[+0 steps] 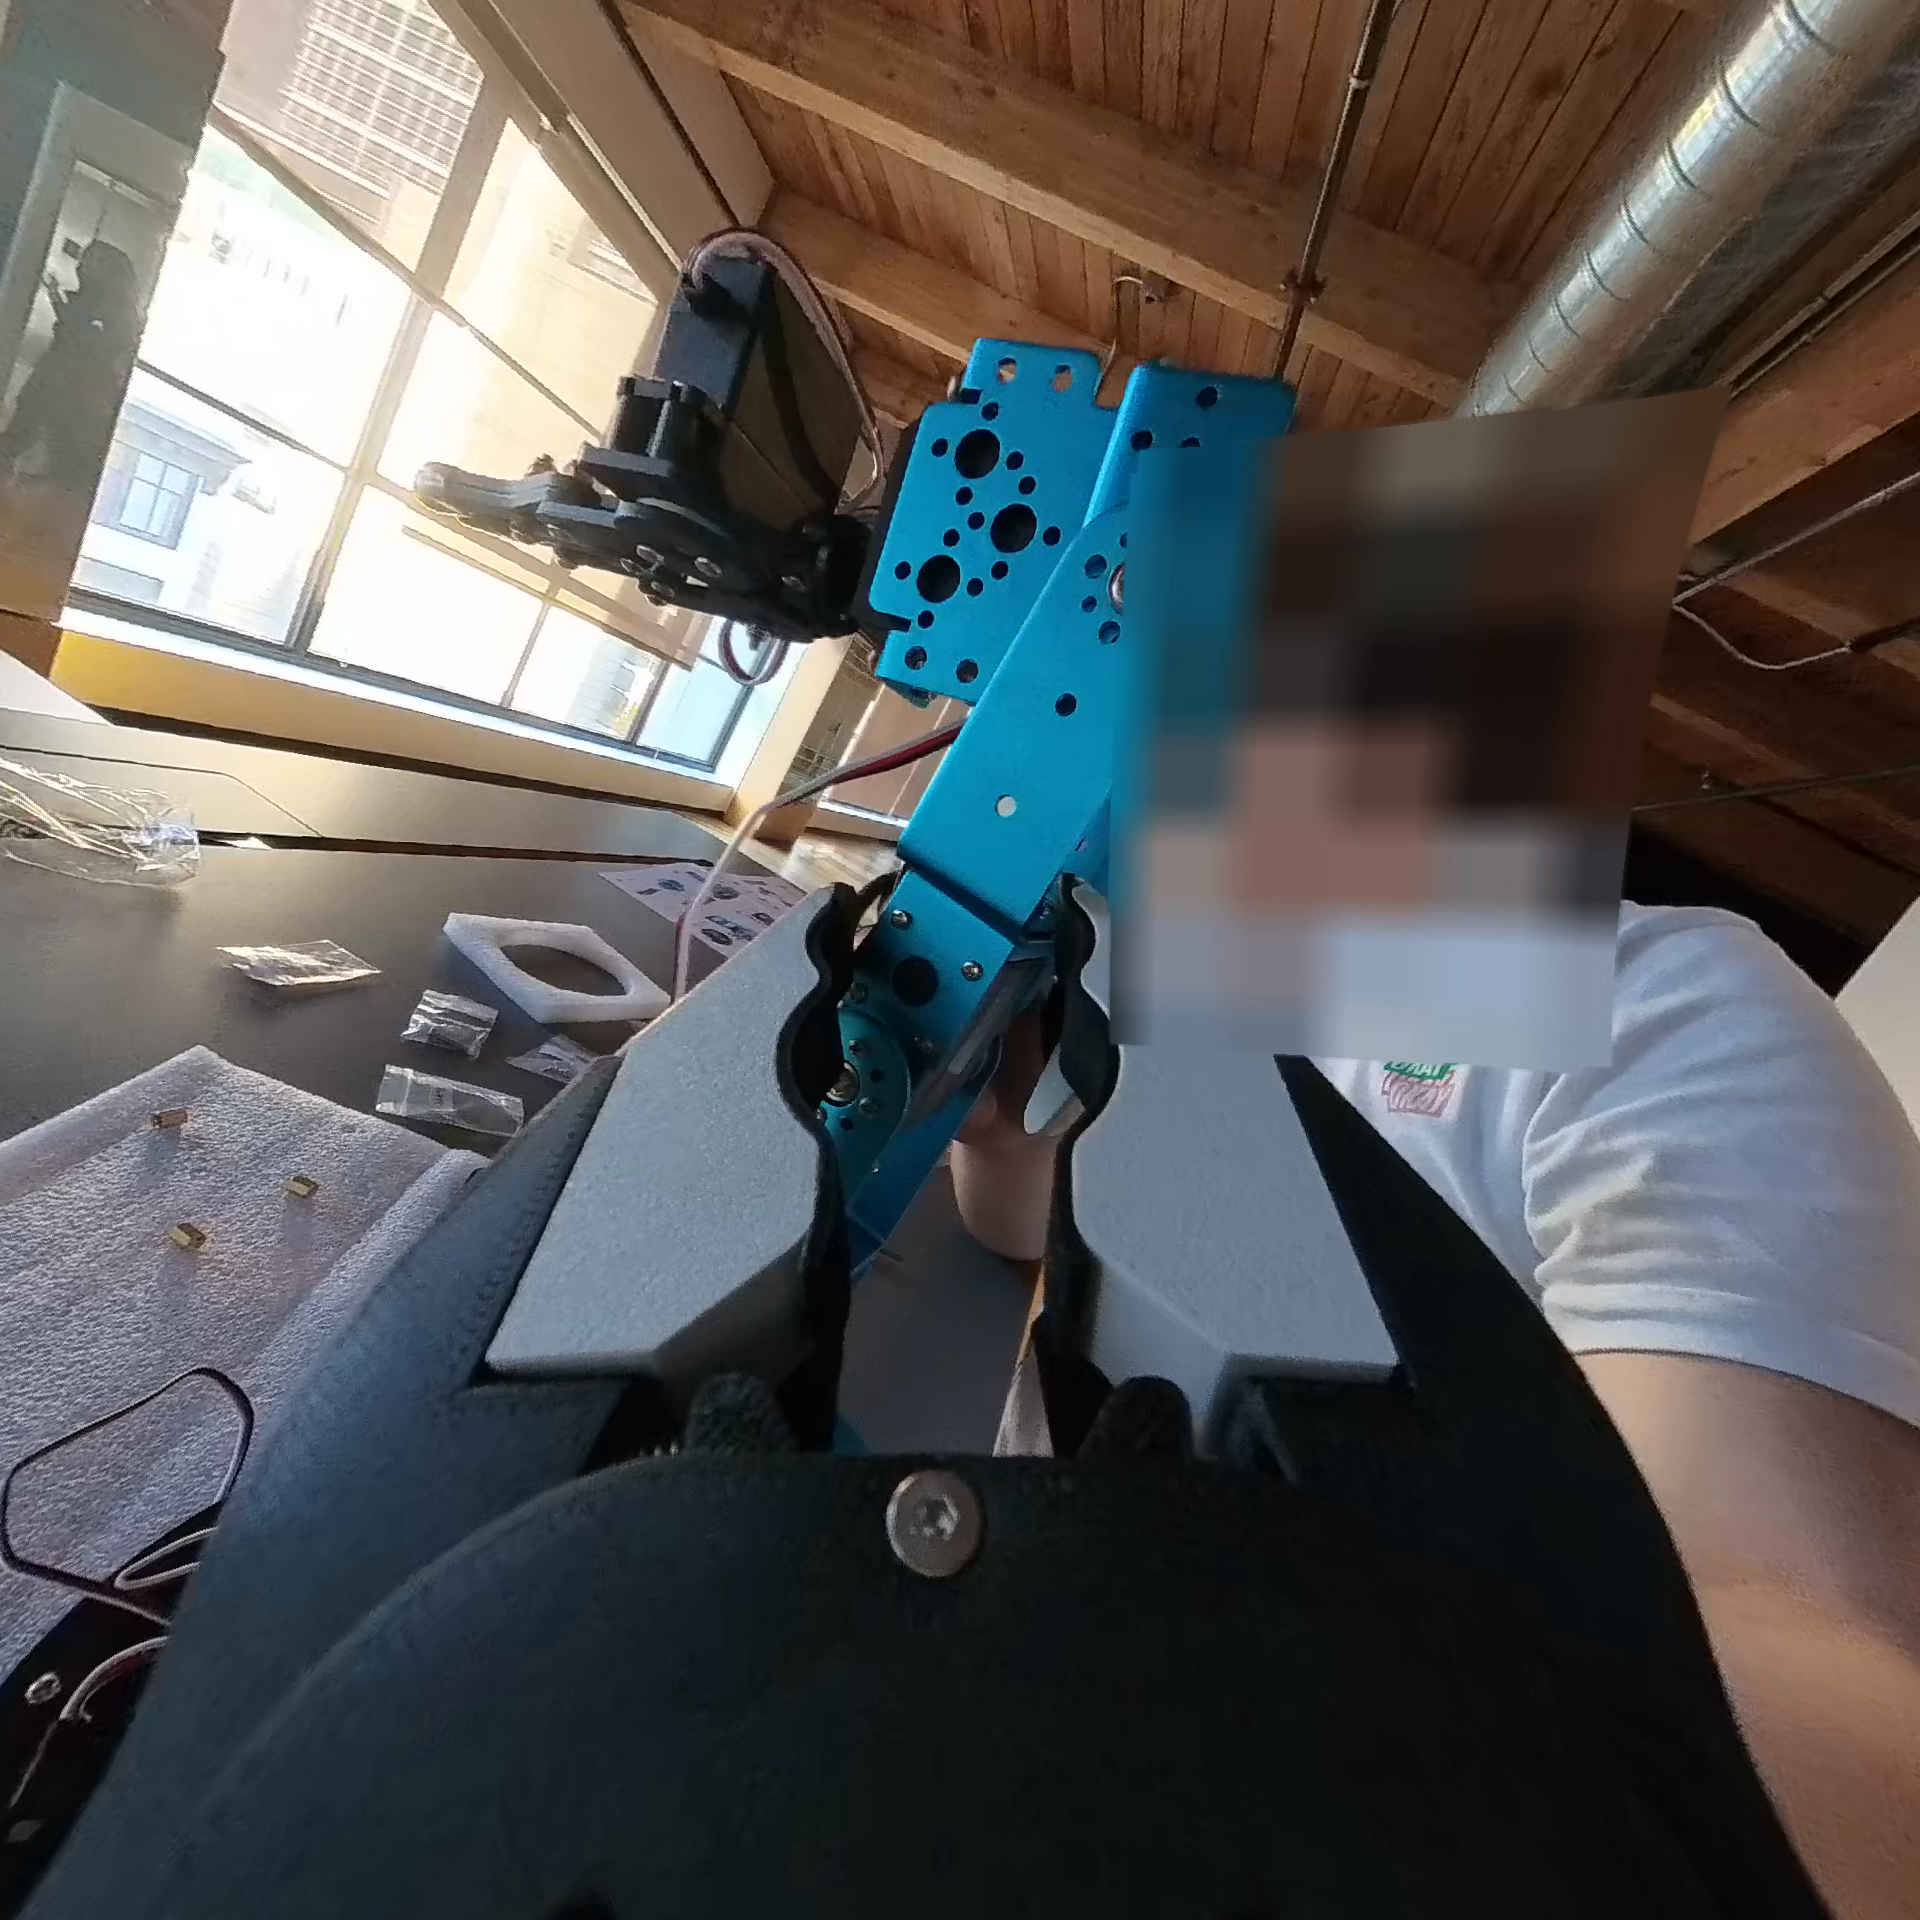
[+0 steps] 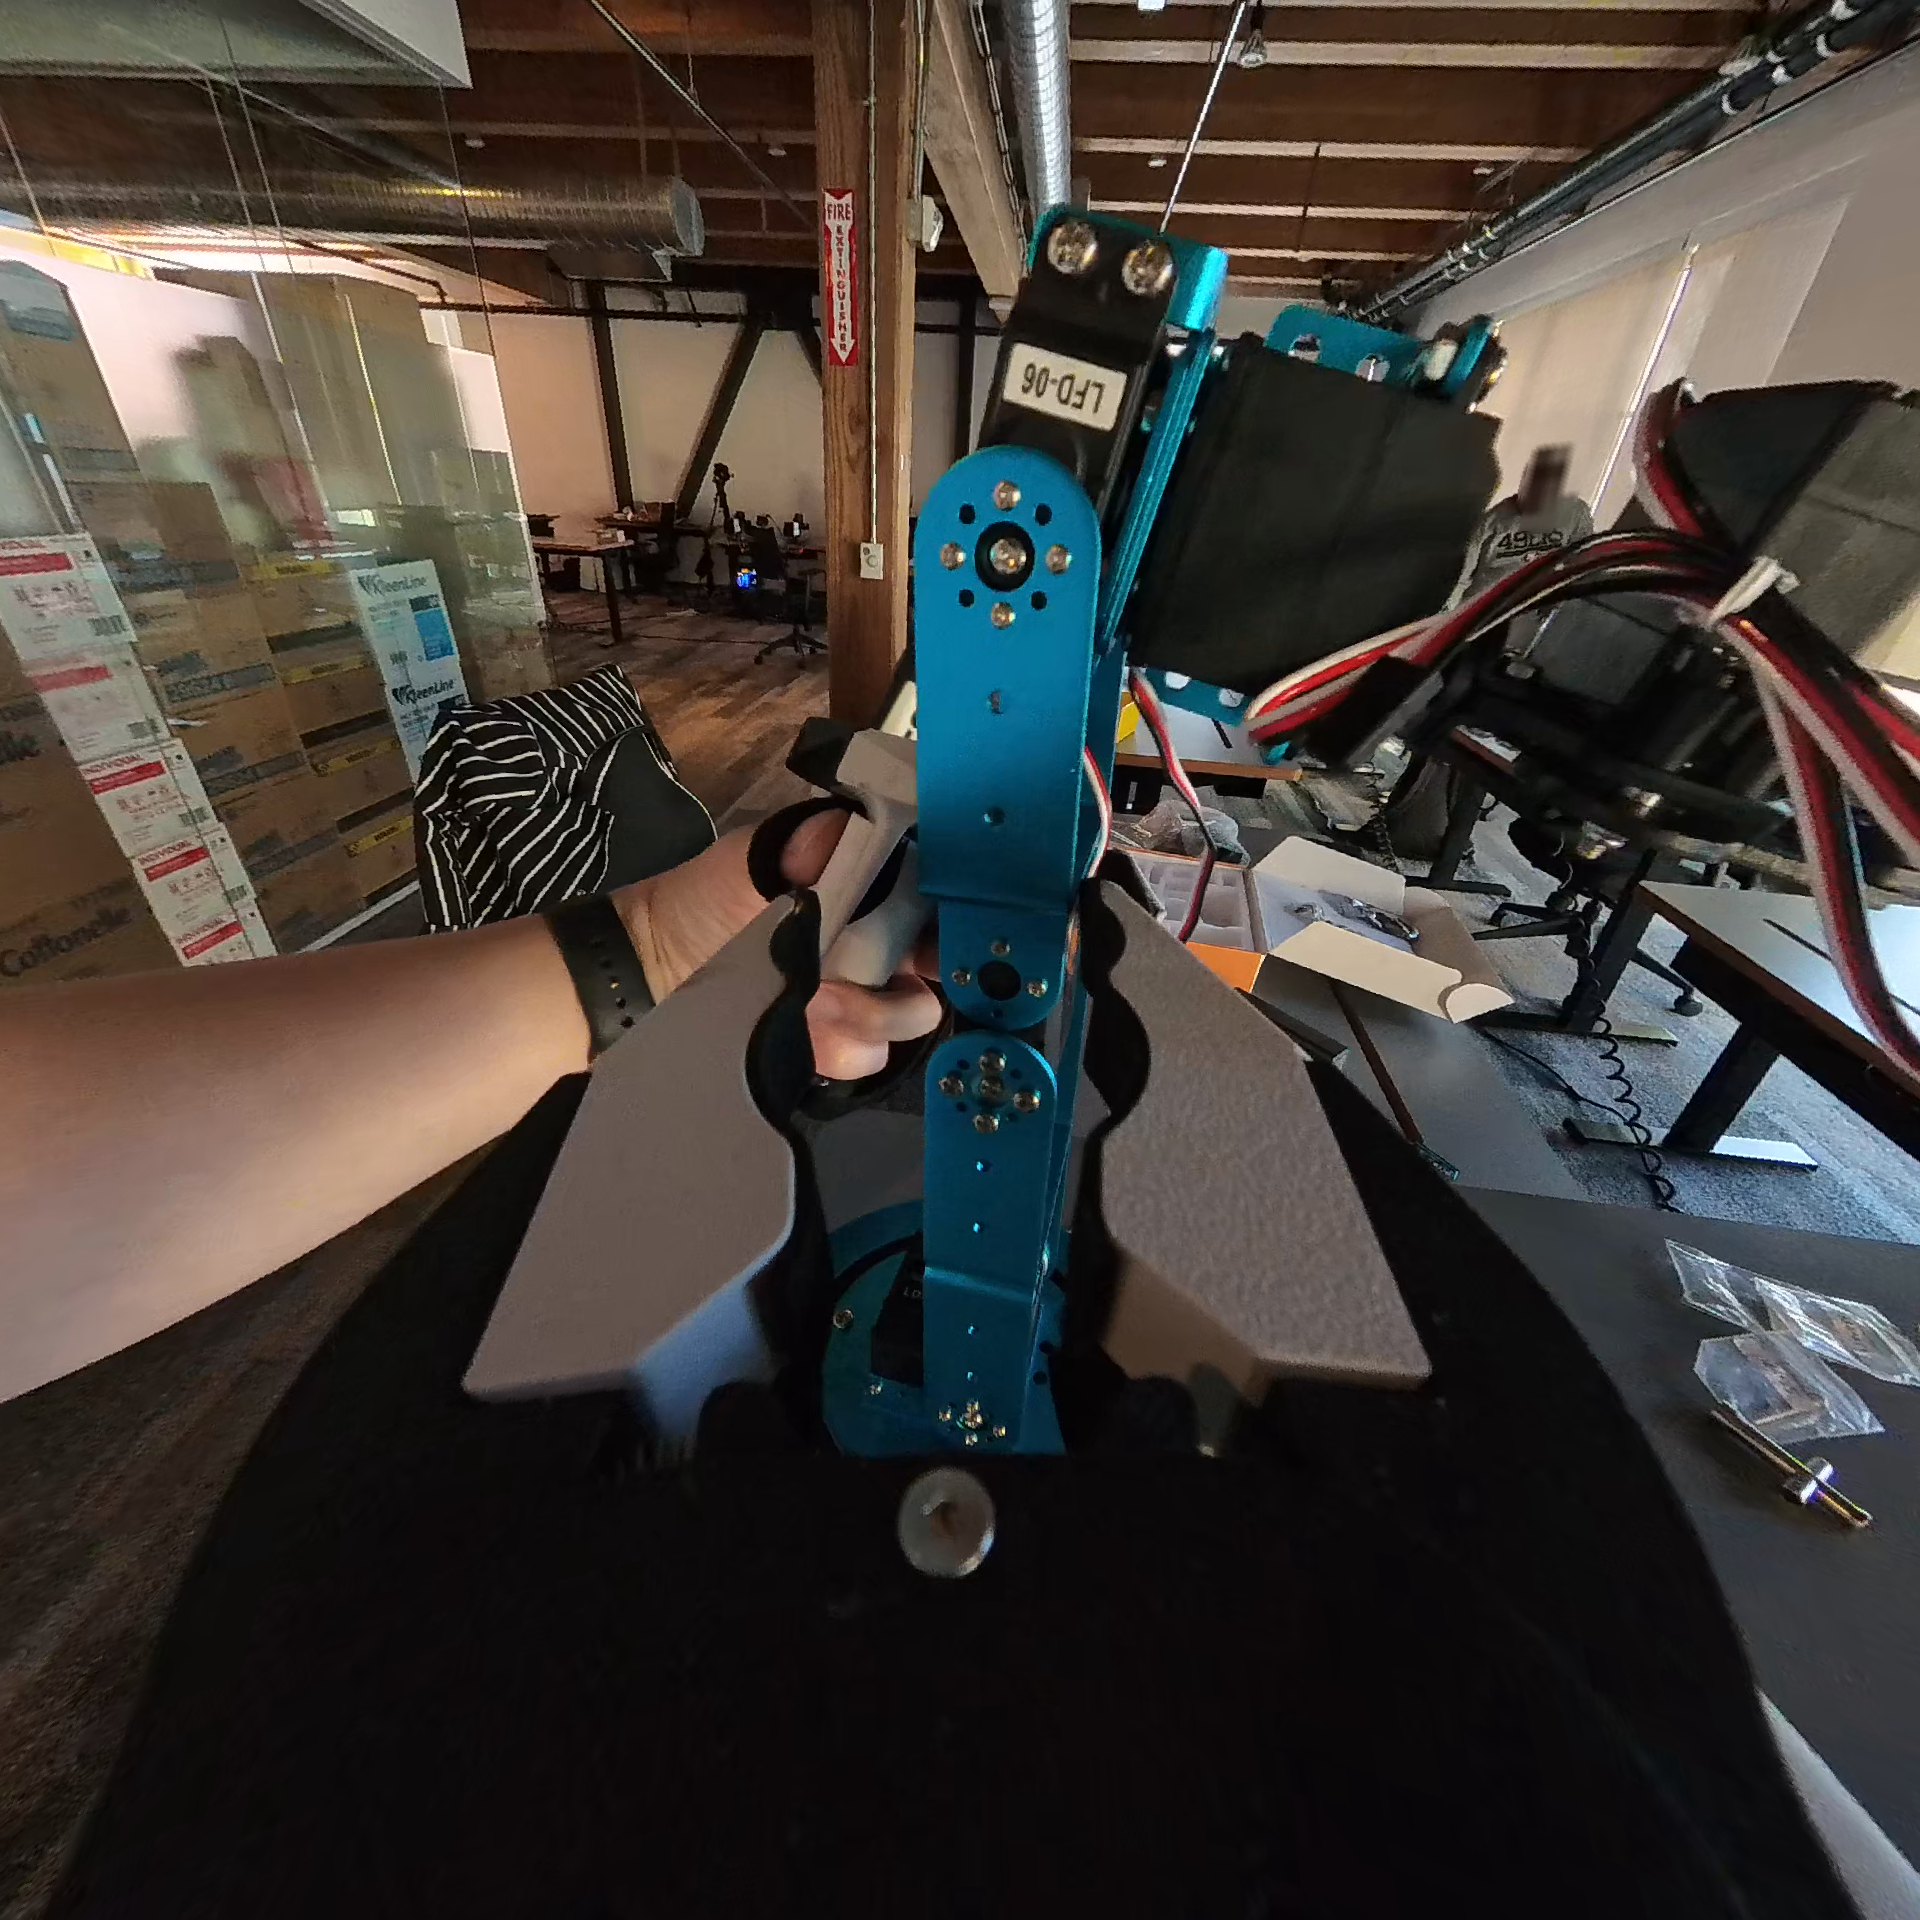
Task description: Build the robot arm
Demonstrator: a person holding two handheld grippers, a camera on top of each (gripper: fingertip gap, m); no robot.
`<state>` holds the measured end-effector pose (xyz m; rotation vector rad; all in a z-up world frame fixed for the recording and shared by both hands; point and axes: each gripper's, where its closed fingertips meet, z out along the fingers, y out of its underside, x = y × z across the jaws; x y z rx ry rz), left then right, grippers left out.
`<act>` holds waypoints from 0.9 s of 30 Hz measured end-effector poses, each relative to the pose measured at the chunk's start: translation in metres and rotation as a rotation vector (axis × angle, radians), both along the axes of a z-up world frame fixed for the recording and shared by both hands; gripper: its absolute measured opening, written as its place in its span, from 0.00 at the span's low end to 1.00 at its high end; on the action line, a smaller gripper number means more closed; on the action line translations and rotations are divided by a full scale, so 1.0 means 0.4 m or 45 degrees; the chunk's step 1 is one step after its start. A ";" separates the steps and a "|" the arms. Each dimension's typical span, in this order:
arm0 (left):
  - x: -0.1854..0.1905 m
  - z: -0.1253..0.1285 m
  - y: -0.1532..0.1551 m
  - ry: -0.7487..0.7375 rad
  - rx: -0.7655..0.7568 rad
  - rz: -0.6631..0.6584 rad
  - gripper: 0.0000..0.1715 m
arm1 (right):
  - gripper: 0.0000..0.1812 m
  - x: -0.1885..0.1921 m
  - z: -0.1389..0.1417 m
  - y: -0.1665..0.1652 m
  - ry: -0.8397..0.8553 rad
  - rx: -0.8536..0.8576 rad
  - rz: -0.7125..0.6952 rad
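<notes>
A blue metal robot arm (image 1: 997,790) with black servos and a black claw (image 1: 623,499) rises between my left gripper's (image 1: 951,935) grey fingers. Both black pads press on its lower link, so the left gripper is shut on it. In the right wrist view the same arm (image 2: 997,727) stands upright between my right gripper's (image 2: 945,977) fingers. The right pad touches it and a gap shows beside the left pad. The left gripper (image 2: 868,831), held by a hand with a black wristband, grips the arm from the far left side. Red, white and black servo wires (image 2: 1455,644) hang to the right.
A dark table (image 1: 156,966) holds white foam (image 1: 540,966), small plastic bags (image 1: 447,1096) and brass standoffs (image 1: 301,1184). A person in a white T-shirt (image 1: 1662,1143) is close on the right. Bags and a screwdriver bit (image 2: 1787,1475) lie on the table, with an open box (image 2: 1351,956) behind.
</notes>
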<state>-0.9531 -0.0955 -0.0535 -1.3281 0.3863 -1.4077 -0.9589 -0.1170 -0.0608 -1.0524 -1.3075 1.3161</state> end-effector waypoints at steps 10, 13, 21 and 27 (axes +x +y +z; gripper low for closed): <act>-0.004 0.003 0.004 0.019 -0.003 0.052 0.20 | 0.27 0.004 0.008 0.011 0.017 -0.020 -0.001; -0.008 0.011 0.001 0.018 0.020 0.060 0.20 | 0.27 0.007 0.011 0.020 0.022 0.003 -0.019; -0.077 0.013 -0.018 -0.011 0.096 0.139 0.20 | 0.28 0.016 0.021 0.059 0.070 0.075 -0.068; -0.096 -0.054 -0.029 0.008 0.119 0.122 0.26 | 0.28 0.016 0.006 0.019 0.003 0.063 0.000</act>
